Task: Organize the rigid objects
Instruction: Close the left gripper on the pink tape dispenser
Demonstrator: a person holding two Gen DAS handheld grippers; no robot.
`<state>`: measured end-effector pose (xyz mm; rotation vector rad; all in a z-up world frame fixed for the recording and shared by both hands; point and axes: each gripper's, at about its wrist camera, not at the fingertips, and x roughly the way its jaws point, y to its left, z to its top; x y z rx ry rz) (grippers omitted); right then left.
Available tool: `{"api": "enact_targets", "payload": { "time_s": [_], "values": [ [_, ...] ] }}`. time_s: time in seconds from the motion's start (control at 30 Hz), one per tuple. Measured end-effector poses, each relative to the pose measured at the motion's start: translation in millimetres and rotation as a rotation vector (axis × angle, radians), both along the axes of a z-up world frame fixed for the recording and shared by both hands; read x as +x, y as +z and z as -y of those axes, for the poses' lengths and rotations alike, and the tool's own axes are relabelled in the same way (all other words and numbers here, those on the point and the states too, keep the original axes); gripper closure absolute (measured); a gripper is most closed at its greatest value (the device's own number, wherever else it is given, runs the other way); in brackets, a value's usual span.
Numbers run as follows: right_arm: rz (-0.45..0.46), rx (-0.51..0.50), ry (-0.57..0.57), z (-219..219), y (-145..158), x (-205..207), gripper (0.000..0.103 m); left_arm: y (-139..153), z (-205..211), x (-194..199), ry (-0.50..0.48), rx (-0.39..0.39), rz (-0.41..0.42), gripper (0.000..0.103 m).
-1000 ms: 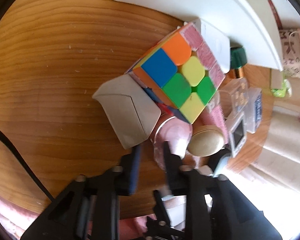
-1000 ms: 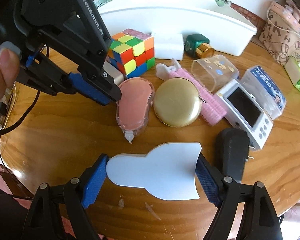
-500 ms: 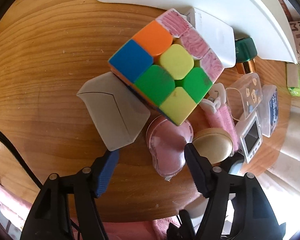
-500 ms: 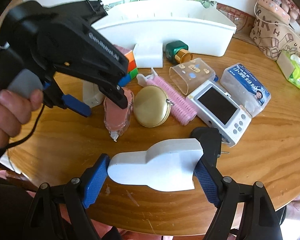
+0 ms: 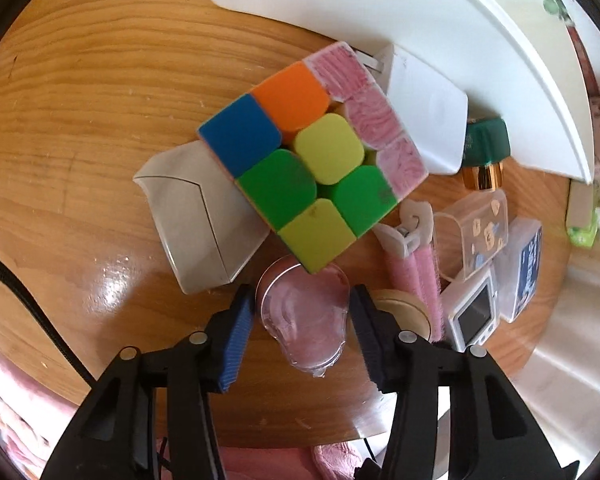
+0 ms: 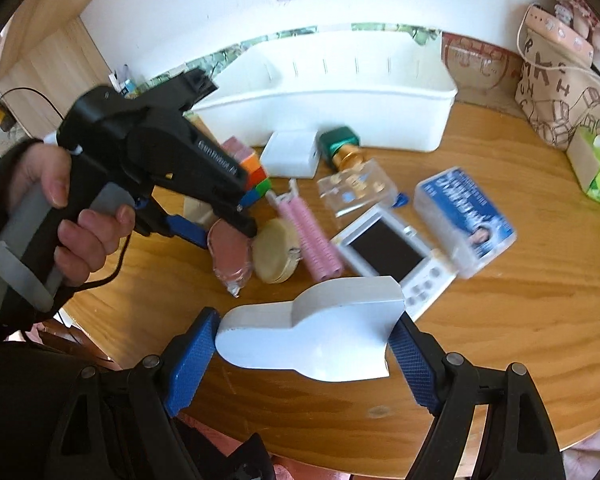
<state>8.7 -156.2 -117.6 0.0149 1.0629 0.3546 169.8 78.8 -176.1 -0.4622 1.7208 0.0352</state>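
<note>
My right gripper (image 6: 300, 350) is shut on a white bottle-shaped plastic piece (image 6: 312, 336) and holds it above the wooden table (image 6: 500, 320). My left gripper (image 5: 302, 320) straddles a pink clear-cased tape dispenser (image 5: 308, 320); its blue pads sit at the case's two sides, and I cannot tell if they press it. It also shows in the right wrist view (image 6: 230, 258), where the left gripper (image 6: 220, 232) reaches down onto it. A colourful puzzle cube (image 5: 312, 164) lies just beyond. A white bin (image 6: 332, 92) stands at the back.
Around the dispenser lie a grey box (image 5: 196, 216), a round gold compact (image 6: 276, 256), a pink hair roller (image 6: 312, 236), a white handheld device (image 6: 392, 260), a clear case (image 6: 356, 188), a blue-labelled box (image 6: 464, 216), a green-capped bottle (image 6: 342, 148) and a white adapter (image 6: 290, 154).
My left gripper opened, dropped lower and came down around the pink dispenser. My right gripper lifted the white piece and pulled back from the table.
</note>
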Motion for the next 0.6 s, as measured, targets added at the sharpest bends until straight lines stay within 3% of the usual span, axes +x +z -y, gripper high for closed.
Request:
{"api": "enact_targets", "payload": {
  "time_s": [0.3, 0.43, 0.6],
  "values": [
    [0.055, 0.016, 0.046, 31, 22, 27, 0.019, 5, -8, -26, 0.109, -0.003, -0.005, 0.051],
    [0.080, 0.029, 0.082, 36, 30, 36, 0.019, 24, -14, -38, 0.150, -0.022, 0.046, 0.075],
    [0.095, 0.058, 0.136, 38, 36, 46, 0.019, 28, -25, -62, 0.229, -0.067, 0.032, 0.077]
  ]
}}
